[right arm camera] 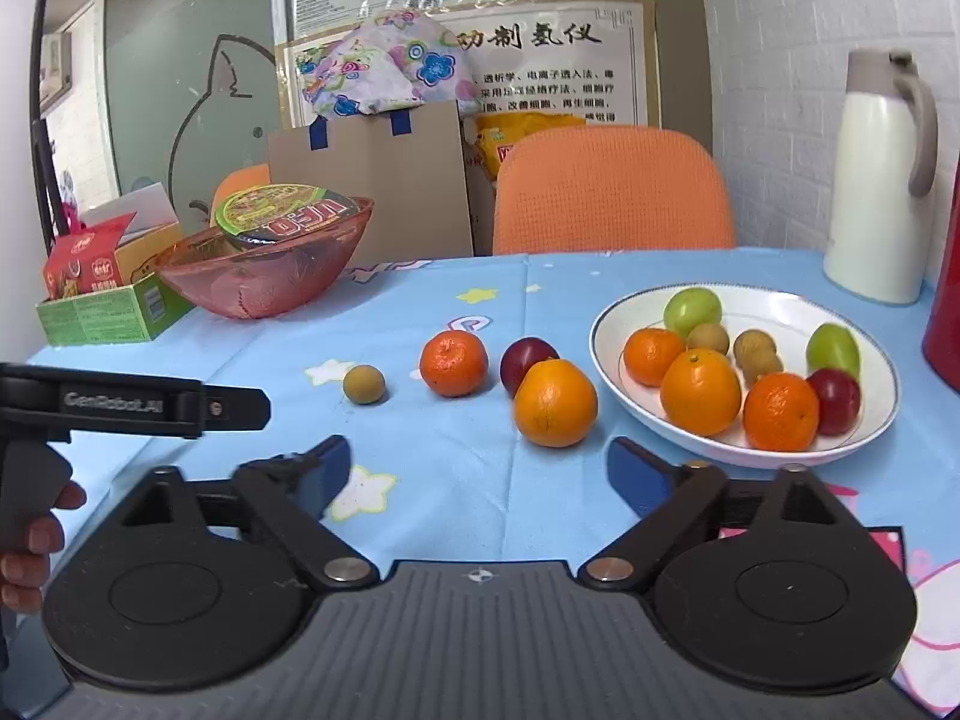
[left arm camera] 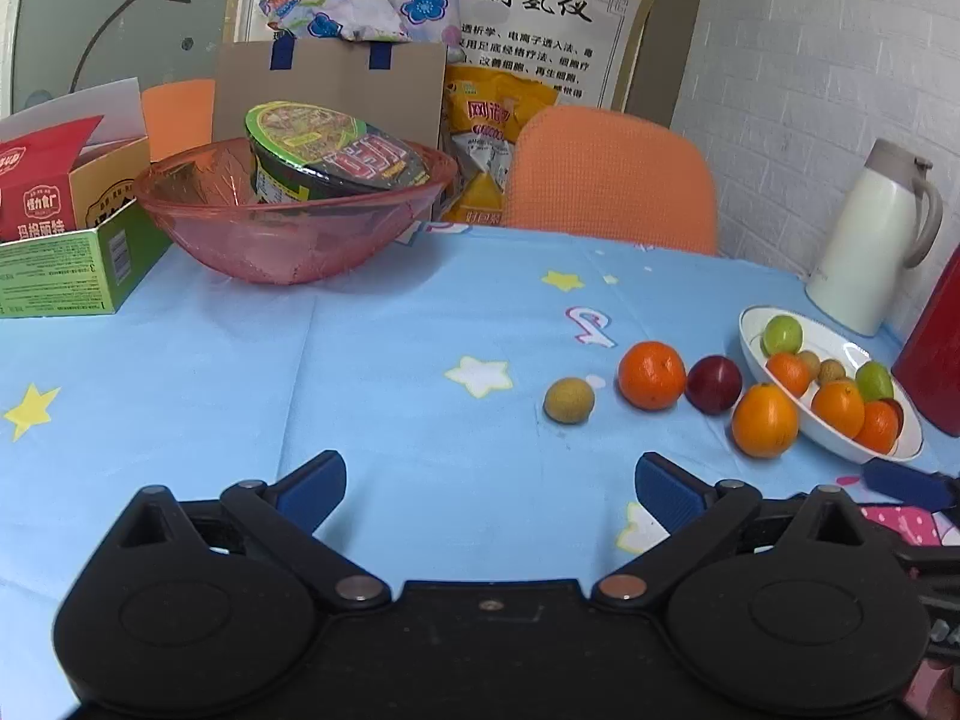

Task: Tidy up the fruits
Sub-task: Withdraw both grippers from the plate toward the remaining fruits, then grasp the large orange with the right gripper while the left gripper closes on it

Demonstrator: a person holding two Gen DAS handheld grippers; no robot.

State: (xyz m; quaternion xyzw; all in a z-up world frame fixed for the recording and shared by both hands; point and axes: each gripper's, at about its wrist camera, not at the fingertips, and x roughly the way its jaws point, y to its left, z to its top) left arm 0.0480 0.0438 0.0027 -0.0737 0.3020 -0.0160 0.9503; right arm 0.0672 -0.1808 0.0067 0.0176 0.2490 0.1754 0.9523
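1. Your white plate already holds nine or so fruits.
2. Left on the blue tablecloth: an orange just beside the plate, a plum, a mandarin, and a longan.
3. Your right gripper and left gripper are both spread and empty.

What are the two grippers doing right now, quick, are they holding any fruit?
Left gripper: open, holding nothing, above the blue tablecloth.
Right gripper: open, holding nothing, just short of the big orange.
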